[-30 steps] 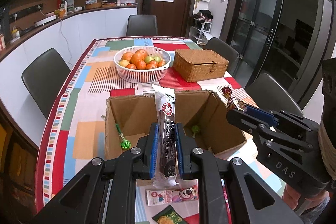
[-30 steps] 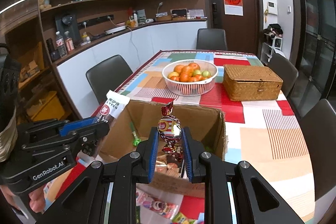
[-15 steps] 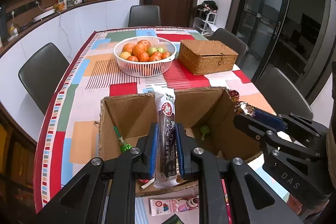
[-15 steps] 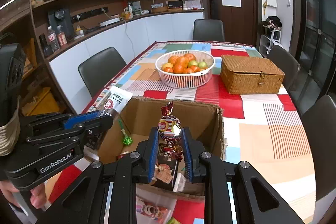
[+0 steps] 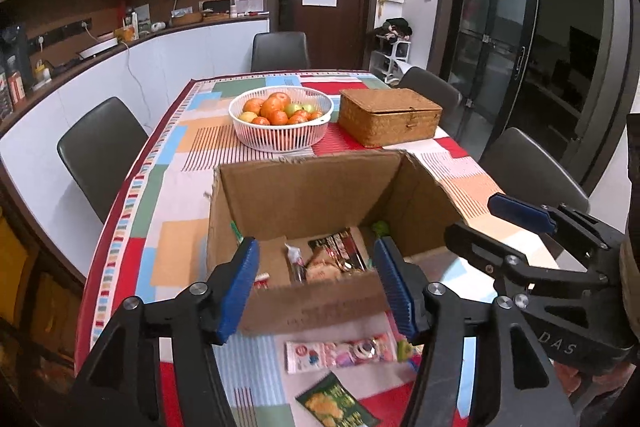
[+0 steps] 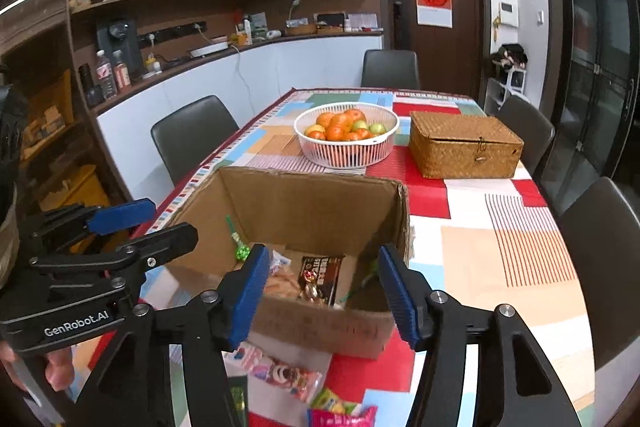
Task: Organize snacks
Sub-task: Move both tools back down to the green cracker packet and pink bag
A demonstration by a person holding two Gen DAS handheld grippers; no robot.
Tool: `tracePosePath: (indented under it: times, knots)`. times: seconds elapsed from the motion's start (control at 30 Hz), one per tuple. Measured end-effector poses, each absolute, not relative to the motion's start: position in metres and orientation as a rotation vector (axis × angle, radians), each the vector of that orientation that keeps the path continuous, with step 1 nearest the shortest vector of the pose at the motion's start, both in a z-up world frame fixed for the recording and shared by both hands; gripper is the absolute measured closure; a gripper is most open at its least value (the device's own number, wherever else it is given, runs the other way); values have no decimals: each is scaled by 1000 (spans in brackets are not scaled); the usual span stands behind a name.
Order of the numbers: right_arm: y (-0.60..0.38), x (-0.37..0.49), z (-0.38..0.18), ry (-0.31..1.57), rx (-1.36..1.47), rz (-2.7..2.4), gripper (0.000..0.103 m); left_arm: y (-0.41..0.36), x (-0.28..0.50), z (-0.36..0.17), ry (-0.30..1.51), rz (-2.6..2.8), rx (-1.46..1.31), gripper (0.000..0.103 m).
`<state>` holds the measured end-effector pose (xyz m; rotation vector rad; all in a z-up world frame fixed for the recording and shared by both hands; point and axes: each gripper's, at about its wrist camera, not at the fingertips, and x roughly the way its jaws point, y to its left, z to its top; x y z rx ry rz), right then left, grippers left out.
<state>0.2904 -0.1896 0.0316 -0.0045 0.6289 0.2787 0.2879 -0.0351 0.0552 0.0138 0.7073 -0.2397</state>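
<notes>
- Both the left tool [image 5: 316, 283] and the right tool [image 6: 320, 287] hang over the cardboard box [image 5: 320, 195], jaws just spread and empty, having been opening to drop snacks inside.
- More packets, such as the pink packet [image 5: 340, 351], lie on the tabletop [image 5: 176, 247] just in front of the box, likely awaiting pickup.

left tongs [image 5: 316, 283]: black frame, blue pads, silver screws | right tongs [image 6: 322, 287]: same

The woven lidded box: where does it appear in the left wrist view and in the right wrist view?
Left wrist view: woven lidded box, upper middle, right of the white fruit basket.
Right wrist view: it sits at right of centre, again right of that basket.
Shared landmark: the open cardboard box, nearer the camera.
</notes>
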Motion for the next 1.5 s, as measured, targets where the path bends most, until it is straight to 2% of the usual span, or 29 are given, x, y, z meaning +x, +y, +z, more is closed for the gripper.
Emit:
tracePosePath:
  times: [0.23, 0.43, 1.13, 1.5]
  knots:
    - [-189, 256, 31, 609, -37, 283, 33, -33, 254, 49, 708, -222, 1, 35]
    - [-196, 235, 22, 620, -40, 273, 28, -34, 234, 29, 748, -210, -16, 31]
    - [-218, 213, -70, 871, -47, 250, 28, -45, 215, -78, 1039, -187, -33, 29]
    - [-230, 233, -104, 970, 8, 239, 28, -53, 229, -110, 1130, -155, -24, 29]
